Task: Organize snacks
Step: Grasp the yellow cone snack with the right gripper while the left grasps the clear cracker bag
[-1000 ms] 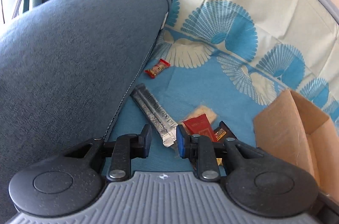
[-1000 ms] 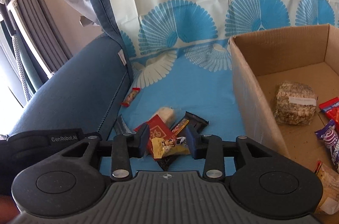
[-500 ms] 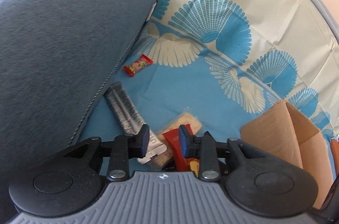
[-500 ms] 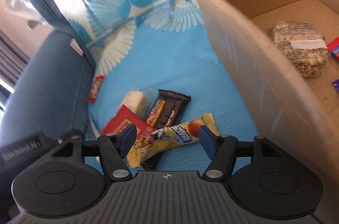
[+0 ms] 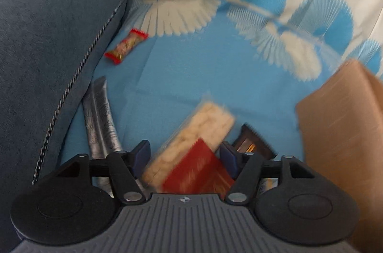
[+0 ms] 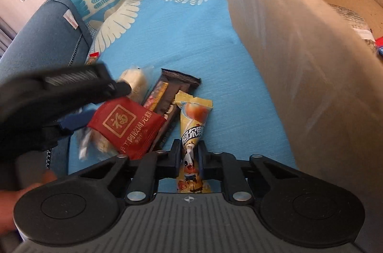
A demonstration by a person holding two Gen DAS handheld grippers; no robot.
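Right wrist view: jaws, wide before, now clamp the yellow snack packet [image 6: 193, 131]; left jaws have widened.

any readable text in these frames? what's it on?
"福": inside a gold square on the red packet; smaller gold characters beneath, too distorted to read fully.
"阿尔" plus a cut-off character: yellow wrapper in the right gripper.
Silver sachet, dark bar wrapper: print too blurred.

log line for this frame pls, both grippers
right gripper: shut on yellow snack packet | left gripper: open over red packet, pale cracker pack | cardboard box: right of pile
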